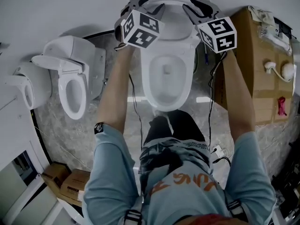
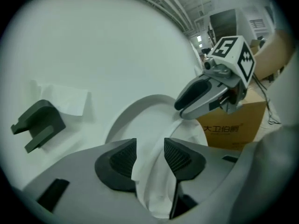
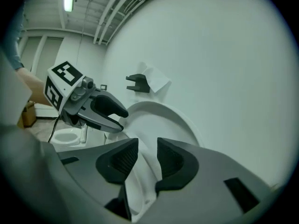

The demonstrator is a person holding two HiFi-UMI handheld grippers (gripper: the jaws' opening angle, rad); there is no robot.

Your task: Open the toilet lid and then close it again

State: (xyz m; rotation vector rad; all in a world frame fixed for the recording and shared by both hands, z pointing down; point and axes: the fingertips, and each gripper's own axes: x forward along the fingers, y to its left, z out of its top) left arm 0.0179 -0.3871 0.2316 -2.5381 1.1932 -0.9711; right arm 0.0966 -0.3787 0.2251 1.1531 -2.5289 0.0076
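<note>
At nine o'clock in the head view a white toilet (image 1: 26,86) stands by the wall. Just to its right is a second toilet (image 1: 70,81), its oval seat facing up. Down at seven o'clock, cardboard boxes (image 1: 63,179) sit on the marbled floor (image 1: 47,123). My left arm reaches up to eleven o'clock, where my left hand-held gripper (image 1: 153,1) meets the left edge of the toilet lid (image 2: 152,120). In the left gripper view its jaws stand partly apart with the lid's white rim in the gap between the ribbed pads, and I see no clamp on it. A black bracket (image 2: 39,122) is fixed to the wall at nine o'clock there. The lid itself is raised, standing upright at twelve o'clock close to the white wall (image 1: 70,8); I cannot tell whether it touches the wall. Below it, between my arms, the toilet bowl (image 1: 168,78) lies open. At one o'clock my right hand-held gripper (image 1: 199,6) is at the lid's right edge. In the right gripper view its jaws stand somewhat apart and straddle the rim, not pinching it. A tall cardboard box (image 1: 262,60) stands at three o'clock, with small white fittings on top.
</note>
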